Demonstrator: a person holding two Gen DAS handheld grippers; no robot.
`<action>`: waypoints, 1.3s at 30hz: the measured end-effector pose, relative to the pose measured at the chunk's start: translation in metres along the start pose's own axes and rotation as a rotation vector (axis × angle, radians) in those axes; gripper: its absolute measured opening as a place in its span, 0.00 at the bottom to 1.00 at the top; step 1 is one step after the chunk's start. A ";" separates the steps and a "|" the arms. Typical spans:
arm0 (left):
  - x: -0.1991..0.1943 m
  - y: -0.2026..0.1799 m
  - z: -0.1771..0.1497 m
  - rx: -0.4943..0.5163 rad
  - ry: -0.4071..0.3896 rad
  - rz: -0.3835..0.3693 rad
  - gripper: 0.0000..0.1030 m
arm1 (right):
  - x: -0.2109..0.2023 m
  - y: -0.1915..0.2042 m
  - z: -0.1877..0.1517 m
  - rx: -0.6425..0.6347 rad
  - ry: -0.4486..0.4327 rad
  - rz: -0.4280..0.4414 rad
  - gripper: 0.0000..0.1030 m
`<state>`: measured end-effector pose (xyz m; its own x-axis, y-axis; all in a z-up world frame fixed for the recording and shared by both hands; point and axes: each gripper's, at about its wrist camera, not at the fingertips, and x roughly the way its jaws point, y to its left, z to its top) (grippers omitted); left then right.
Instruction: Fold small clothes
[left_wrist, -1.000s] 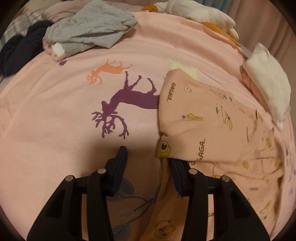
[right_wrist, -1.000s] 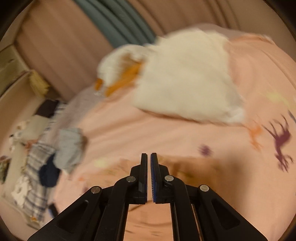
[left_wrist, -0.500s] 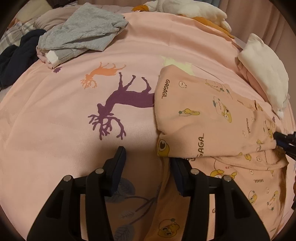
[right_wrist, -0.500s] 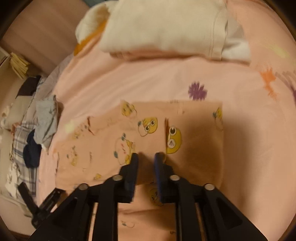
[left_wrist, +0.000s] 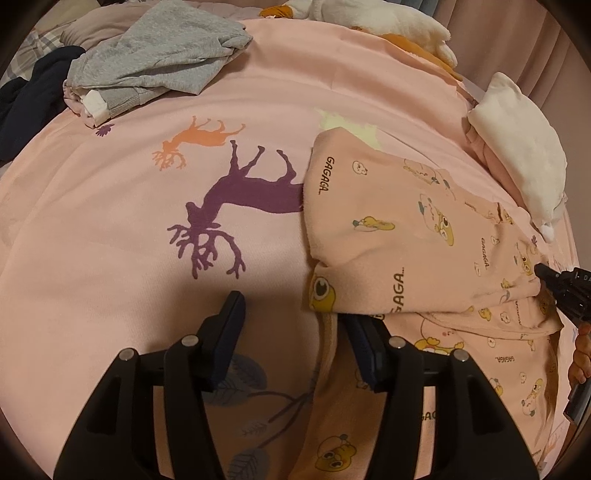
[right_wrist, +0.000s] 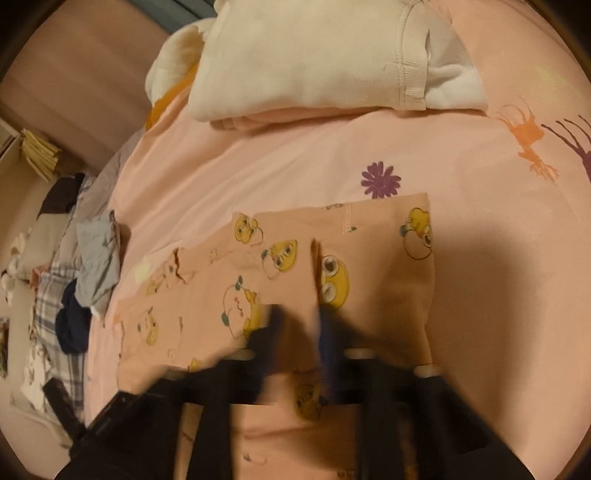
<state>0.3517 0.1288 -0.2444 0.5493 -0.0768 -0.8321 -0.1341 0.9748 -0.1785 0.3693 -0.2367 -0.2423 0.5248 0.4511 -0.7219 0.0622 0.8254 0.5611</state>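
Pink bedding (left_wrist: 110, 258) carried the half-folded cartoon-print garment (left_wrist: 388, 229); left gripper (left_wrist: 295, 325) stood open, empty. Right gripper (right_wrist: 299, 325) was blurred, grip unclear. A folded stack (right_wrist: 314, 55) lay beyond; grey clothes (left_wrist: 155, 62) waited.

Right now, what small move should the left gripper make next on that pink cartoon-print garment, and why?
Probably lower and close the left gripper on the near edge of the pink cartoon-print garment. Its jaws have just been opening and stand apart, with that edge lying loose between them on the pink deer-print bedsheet, and the garment looks only half folded.
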 end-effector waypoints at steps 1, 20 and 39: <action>0.000 0.001 0.001 0.000 0.001 -0.003 0.52 | -0.003 0.000 0.000 0.003 -0.010 0.039 0.07; -0.011 -0.002 -0.002 0.086 0.075 0.029 0.56 | -0.040 -0.043 -0.011 0.030 -0.042 -0.104 0.05; -0.085 0.051 -0.080 0.053 0.224 0.045 0.66 | -0.074 -0.021 -0.065 -0.013 0.006 -0.241 0.00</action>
<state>0.2325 0.1686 -0.2247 0.3460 -0.0715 -0.9355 -0.1073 0.9875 -0.1152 0.2734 -0.2655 -0.2269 0.4911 0.2428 -0.8366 0.1742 0.9136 0.3674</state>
